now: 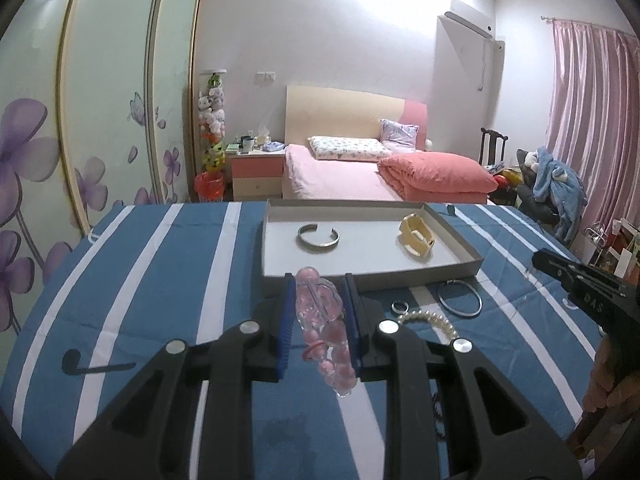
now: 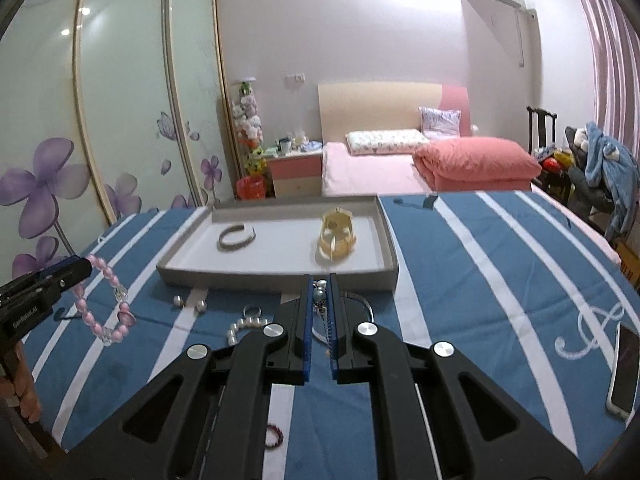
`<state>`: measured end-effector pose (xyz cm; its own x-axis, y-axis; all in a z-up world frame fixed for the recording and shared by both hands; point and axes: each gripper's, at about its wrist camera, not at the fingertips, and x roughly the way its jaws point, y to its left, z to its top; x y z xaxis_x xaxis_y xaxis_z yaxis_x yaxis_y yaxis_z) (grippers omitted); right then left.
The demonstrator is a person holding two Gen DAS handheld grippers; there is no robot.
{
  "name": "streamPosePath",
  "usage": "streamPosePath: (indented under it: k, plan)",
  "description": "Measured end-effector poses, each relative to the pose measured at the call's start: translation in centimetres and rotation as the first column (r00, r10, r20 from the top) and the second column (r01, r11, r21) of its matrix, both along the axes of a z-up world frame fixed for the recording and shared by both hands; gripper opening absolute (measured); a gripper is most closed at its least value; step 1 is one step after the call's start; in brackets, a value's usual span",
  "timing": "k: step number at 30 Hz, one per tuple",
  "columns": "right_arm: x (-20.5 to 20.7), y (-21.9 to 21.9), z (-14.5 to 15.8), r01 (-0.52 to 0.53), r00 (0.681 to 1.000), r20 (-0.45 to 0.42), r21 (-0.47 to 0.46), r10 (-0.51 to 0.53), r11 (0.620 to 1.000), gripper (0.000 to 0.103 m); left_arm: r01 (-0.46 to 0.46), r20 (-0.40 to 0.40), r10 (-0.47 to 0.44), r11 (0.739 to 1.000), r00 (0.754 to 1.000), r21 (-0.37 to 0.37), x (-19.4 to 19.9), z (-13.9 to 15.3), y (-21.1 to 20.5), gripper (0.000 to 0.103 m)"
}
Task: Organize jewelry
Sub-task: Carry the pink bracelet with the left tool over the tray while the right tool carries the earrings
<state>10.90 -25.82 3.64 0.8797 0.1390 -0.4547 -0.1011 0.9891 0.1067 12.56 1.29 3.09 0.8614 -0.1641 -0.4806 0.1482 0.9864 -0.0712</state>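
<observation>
Left tongs [image 1: 318, 308] clamp a pink glass-bead bracelet [image 1: 322, 328] at frame centre, below the grey cardboard tray [image 1: 372, 276]. Right tongs [image 2: 320, 320] pinch a small pale-blue beaded piece [image 2: 319, 295]. Risk: the dangling beads may snag the tray rim or slip free.

The right gripper [image 2: 320, 292] pinches a small blue-beaded piece [image 2: 319, 295] whose shape is mostly hidden between its pads. Behind that gripper, the thin silver bangle [image 2: 370, 308] and the pearl bracelet [image 2: 244, 326] show only in part, near the tray [image 2: 280, 278]. A phone [image 2: 624, 372] well right of the tray is cut by the lens rim. In front of the tray, two small silver pieces [image 2: 188, 303] are too small to tell, perhaps earrings. A dark red beaded loop [image 2: 274, 436] peeks from under the gripper's body.
</observation>
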Motion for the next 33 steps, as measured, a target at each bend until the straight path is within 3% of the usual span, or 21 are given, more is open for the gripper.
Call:
streamPosePath:
  k: [10, 17, 23, 33]
  plan:
    - [3.3, 0.9, 2.7, -0.008, 0.996, 0.091, -0.009, 0.009, 1.000, 0.007, 0.019, 0.075, -0.018, 1.000, 0.997, -0.008, 3.2, 2.4, -1.4, 0.023]
    - [7.0, 2.2, 3.7, -0.032, 0.989, 0.141, -0.022, 0.035, 0.999, 0.007, 0.022, 0.103, -0.021, 1.000, 0.994, -0.006, 8.0, 3.5, -2.6, 0.023]
    - [10.4, 2.5, 3.0, -0.059, 0.983, 0.175, 0.021, 0.054, 0.998, 0.007, 0.022, 0.115, -0.022, 1.000, 0.993, 0.002, 13.0, 3.2, -3.7, 0.023]
    - [16.3, 3.2, -1.3, -0.103, 0.995, 0.016, 0.052, 0.102, 0.993, 0.008, 0.018, 0.012, -0.017, 1.000, 1.000, -0.023, 19.9, -0.8, -4.0, 0.023]
